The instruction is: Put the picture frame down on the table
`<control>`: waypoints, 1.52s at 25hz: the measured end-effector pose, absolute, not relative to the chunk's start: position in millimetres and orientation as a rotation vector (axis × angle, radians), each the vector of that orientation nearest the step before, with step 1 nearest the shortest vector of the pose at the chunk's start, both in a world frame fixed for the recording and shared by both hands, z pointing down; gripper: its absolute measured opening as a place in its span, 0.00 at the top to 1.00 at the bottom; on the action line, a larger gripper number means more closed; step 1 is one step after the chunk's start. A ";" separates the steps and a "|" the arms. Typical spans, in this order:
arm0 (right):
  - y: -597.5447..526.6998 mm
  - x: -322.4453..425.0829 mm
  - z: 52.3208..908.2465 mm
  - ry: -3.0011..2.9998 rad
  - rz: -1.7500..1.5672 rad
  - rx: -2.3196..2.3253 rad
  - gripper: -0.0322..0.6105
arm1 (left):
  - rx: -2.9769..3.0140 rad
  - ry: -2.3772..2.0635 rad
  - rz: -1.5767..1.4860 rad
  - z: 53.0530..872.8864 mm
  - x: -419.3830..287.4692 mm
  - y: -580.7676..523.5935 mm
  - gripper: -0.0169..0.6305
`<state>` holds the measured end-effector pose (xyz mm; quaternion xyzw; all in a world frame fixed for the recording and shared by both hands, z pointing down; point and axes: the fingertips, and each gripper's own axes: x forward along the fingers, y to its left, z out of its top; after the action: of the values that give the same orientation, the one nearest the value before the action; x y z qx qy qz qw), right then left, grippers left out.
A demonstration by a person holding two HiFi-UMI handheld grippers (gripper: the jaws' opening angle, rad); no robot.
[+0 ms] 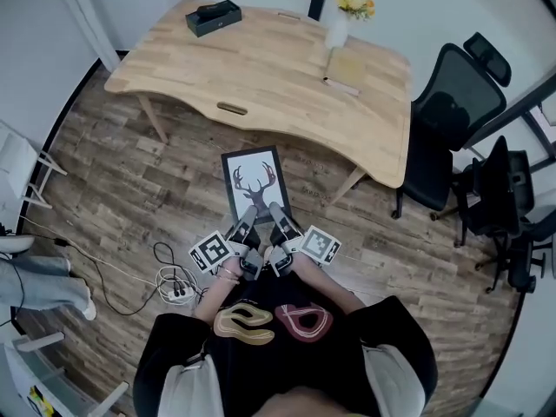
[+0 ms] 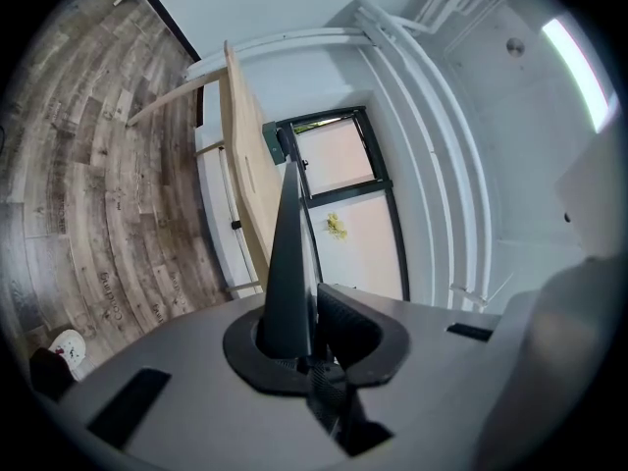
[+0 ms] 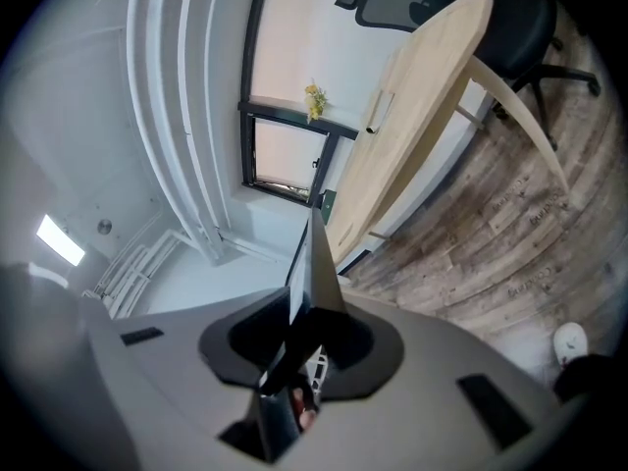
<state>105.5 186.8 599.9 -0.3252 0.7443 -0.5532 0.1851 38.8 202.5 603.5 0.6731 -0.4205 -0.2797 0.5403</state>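
So the picture frame (image 1: 254, 181), the one with the deer-head print, isn't on the desk (image 1: 261, 76) at all. It's held out in front of the person over the wood floor (image 1: 130, 172), just short of the desk's near edge, print facing up at the head camera. Both grippers have it by the edge nearest the person, side by side: the left hand-held gripper (image 1: 246, 222) on the left part of that edge, the right hand-held gripper (image 1: 278, 217) just beside it. In each gripper view the frame shows edge-on as a thin dark blade running straight out between the jaws, and the jaws are pinched down tight on it, no gap. On the desk there's a black box (image 1: 213, 17) and a vase of yellow flowers (image 1: 340, 20) along the far side.
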 end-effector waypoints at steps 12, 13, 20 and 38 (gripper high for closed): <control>138.6 127.9 608.0 2.102 -1.610 -0.901 0.81 | 1.565 -1.035 -0.683 609.6 61.2 156.0 0.91; 137.4 130.2 609.3 2.098 -1.615 -0.905 0.81 | 1.561 -1.034 -0.682 611.1 63.4 154.7 0.91; 128.0 136.8 615.4 2.078 -1.627 -0.929 0.81 | 1.552 -1.017 -0.659 617.8 69.6 143.9 0.91; 8.2 97.0 612.4 2.015 -1.592 -0.997 0.81 | 1.586 -0.941 -0.599 612.3 28.9 18.5 0.91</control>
<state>97.0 8.2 612.4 -0.3552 0.7178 -0.5672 0.1923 28.9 18.5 612.3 0.6746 -0.4000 -0.2547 0.5658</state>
